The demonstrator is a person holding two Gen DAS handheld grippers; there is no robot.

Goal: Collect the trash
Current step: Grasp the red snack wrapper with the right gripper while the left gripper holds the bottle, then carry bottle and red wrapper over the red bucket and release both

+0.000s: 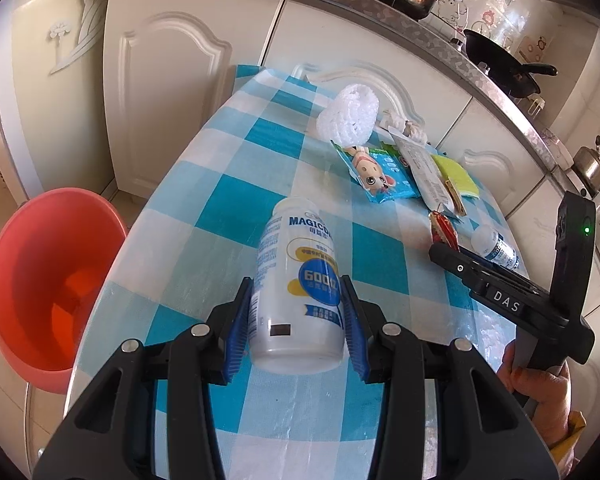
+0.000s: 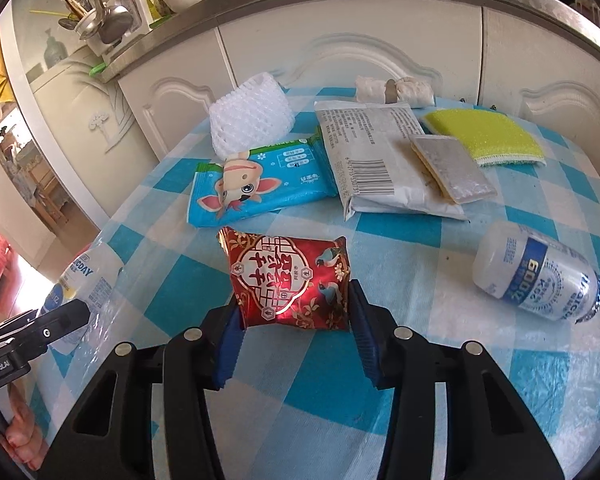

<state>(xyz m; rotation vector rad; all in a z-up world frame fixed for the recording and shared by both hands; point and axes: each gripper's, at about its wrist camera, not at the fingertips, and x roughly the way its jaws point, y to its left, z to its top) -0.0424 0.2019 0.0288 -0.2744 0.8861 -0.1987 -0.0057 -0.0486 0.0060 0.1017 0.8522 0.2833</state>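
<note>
My left gripper is shut on a white "MAGICDAY" bottle, which is tilted with its cap pointing away over the blue-checked table. My right gripper is shut on a red and gold snack packet, its blue pads pressing the packet's two sides just above the cloth. In the left wrist view the same packet shows at the tip of the right gripper's black body. An orange basin stands on the floor left of the table.
Beyond the packet lie a blue wipes pack, a white foam net, a white paper package, a silver wafer packet, a yellow sponge and a small bottle on its side. White cabinets and a cluttered counter stand behind.
</note>
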